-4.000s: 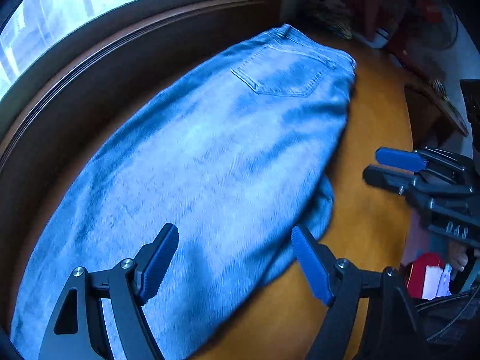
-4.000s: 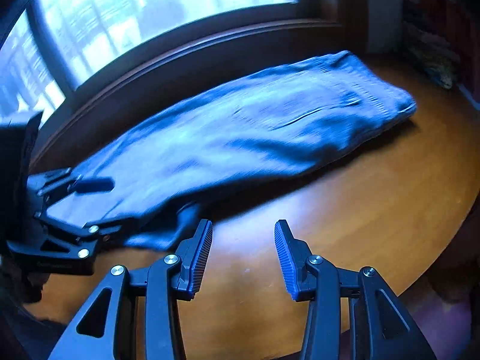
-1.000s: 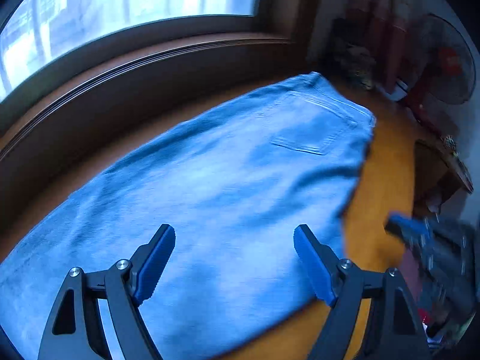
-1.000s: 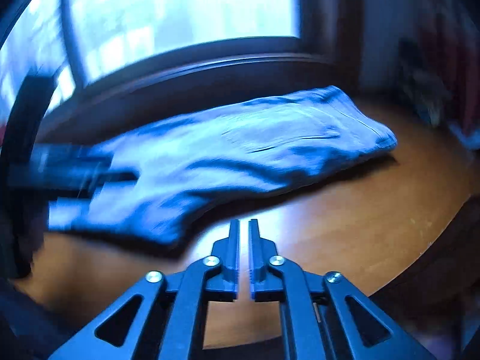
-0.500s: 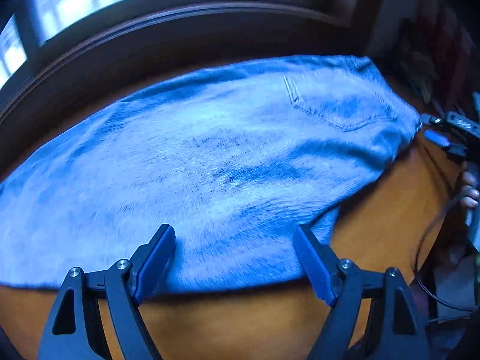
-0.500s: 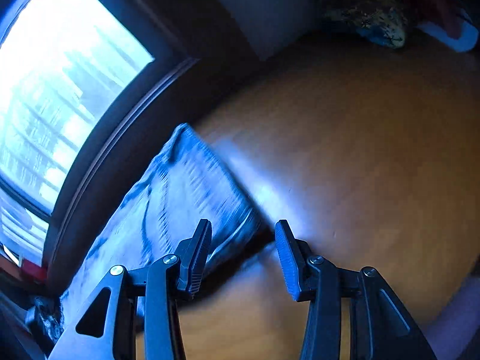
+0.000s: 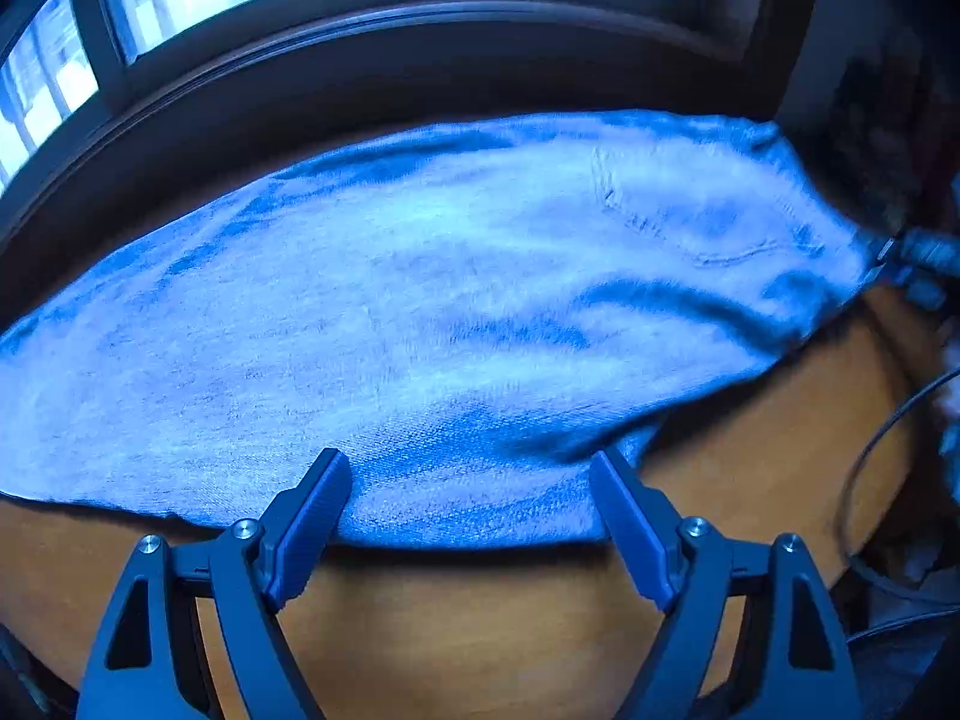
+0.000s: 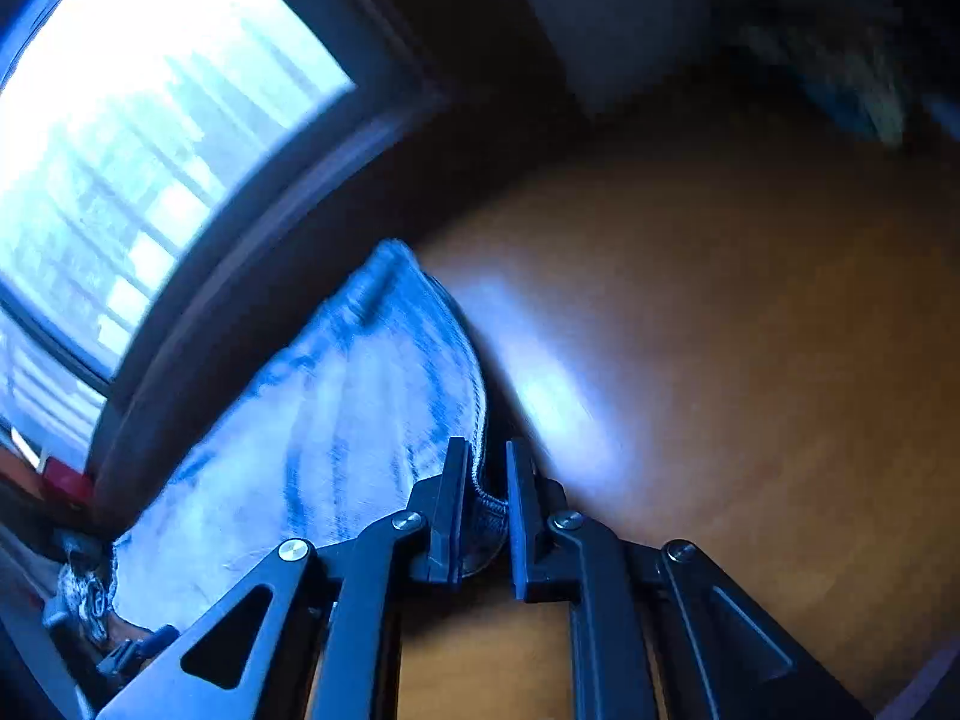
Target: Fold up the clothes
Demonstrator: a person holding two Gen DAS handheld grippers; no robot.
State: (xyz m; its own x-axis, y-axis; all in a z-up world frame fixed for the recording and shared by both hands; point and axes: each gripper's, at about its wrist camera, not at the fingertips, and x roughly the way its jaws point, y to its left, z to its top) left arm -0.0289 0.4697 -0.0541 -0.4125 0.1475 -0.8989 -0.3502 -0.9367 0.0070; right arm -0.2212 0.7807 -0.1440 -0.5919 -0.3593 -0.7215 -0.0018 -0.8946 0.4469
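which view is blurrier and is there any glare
Right wrist view is blurrier: the window is blown out, a glare streak lies on the table, and the far corner smears. Left wrist view is sharper near the jeans hem, softening toward the pocket end; the fisheye bends its window frame.

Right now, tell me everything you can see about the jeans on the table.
The jeans are light blue washed denim, lying flat and lengthwise on the wooden table beside the window frame. A stitched back pocket faces up near the waist end at the right. Soft wrinkles cross the middle. The right hand-held gripper is shut on the waist edge. The left hand-held gripper is open, its fingers straddling the near edge of the fabric.
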